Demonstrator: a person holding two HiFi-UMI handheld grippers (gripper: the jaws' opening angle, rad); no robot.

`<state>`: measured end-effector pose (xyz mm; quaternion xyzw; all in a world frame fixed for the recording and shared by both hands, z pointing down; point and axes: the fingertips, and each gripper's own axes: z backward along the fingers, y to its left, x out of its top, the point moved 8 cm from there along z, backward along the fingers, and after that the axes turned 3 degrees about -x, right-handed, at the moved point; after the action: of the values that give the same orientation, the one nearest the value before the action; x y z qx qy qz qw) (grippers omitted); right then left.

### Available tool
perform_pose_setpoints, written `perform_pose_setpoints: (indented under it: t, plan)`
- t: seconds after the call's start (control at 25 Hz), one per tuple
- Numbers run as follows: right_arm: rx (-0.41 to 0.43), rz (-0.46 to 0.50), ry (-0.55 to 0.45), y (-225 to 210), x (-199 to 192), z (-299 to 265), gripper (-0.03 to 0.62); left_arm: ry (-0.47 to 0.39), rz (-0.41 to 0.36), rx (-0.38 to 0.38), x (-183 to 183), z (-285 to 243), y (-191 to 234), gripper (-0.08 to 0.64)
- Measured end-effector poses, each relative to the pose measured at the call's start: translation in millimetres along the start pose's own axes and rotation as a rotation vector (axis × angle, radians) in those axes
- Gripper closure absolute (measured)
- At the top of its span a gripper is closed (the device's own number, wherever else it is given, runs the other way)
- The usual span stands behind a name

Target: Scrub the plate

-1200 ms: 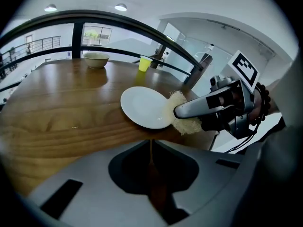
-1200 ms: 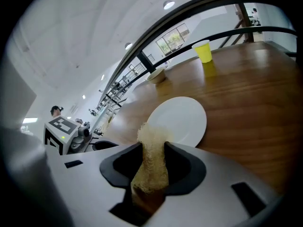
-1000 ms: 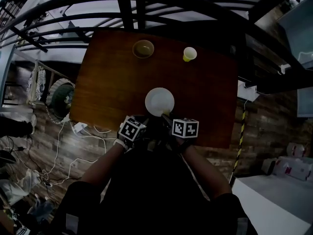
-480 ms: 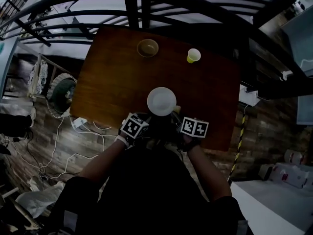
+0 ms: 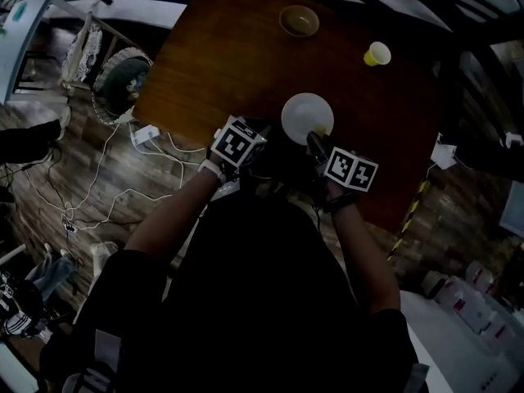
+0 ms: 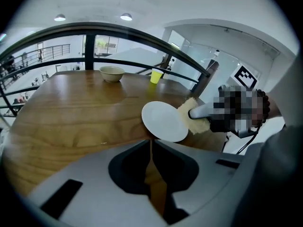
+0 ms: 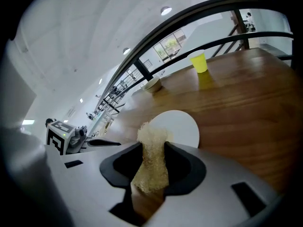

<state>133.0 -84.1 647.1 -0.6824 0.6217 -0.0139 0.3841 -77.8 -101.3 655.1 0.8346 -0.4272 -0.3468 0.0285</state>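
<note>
A white plate is at the near side of the wooden table. In the left gripper view the plate stands tilted, its lower rim pinched in my left gripper, whose jaws are shut on it. My right gripper is shut on a yellow sponge, whose tip touches the near rim of the plate. From the left, the sponge presses the plate's right edge. In the head view the left gripper and right gripper flank the plate.
A tan bowl and a yellow cup stand at the table's far side, well apart from the plate. A dark curved railing runs beyond the table. Cables lie on the floor at the left.
The sponge in the right gripper has slid along the plate's near rim from its lower edge toward its right side. The left gripper stays on the plate. The head view has swung.
</note>
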Motion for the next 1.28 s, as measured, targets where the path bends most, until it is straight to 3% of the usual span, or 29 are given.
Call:
perform_pose_setpoints:
  t: [0.16,0.4,0.48,0.64,0.72,0.8,0.92,1.0,1.12,1.28]
  plan:
    - [0.031,0.025,0.019,19.9,-4.5,-9.4,0.443,-0.022,0.018,0.003,-5.6,11.7,3.8,0.535]
    - [0.116,0.036,0.000,48.5,-4.1,-0.4,0.443,-0.110,-0.046,0.034,4.2,53.6,5.5,0.535]
    - [0.130,0.071,-0.034,57.6,-0.1,10.6,0.443,-0.152,-0.009,0.064,5.0,73.3,18.2,0.535]
    - [0.110,0.253,-0.183,75.4,17.6,44.4,0.443,-0.287,0.116,0.120,16.8,119.3,49.2,0.535]
    - [0.110,0.277,-0.247,80.8,25.1,63.4,0.443,-0.344,0.122,0.133,29.1,139.4,51.5,0.535]
    - [0.114,0.262,-0.304,84.6,32.6,81.4,0.443,-0.373,0.041,0.131,45.5,153.5,39.9,0.535]
    - [0.093,0.291,-0.388,91.2,44.4,103.7,0.443,-0.381,-0.185,0.093,72.2,159.7,4.0,0.535]
    - [0.075,0.338,-0.437,95.3,50.4,115.7,0.443,-0.395,-0.286,0.044,86.3,157.9,-20.8,0.535]
    - [0.061,0.393,-0.484,98.2,55.0,131.5,0.443,-0.423,-0.338,-0.011,100.8,152.4,-47.7,0.535]
    - [0.032,0.406,-0.522,98.2,56.9,143.6,0.443,-0.427,-0.336,-0.053,109.2,140.2,-60.3,0.535]
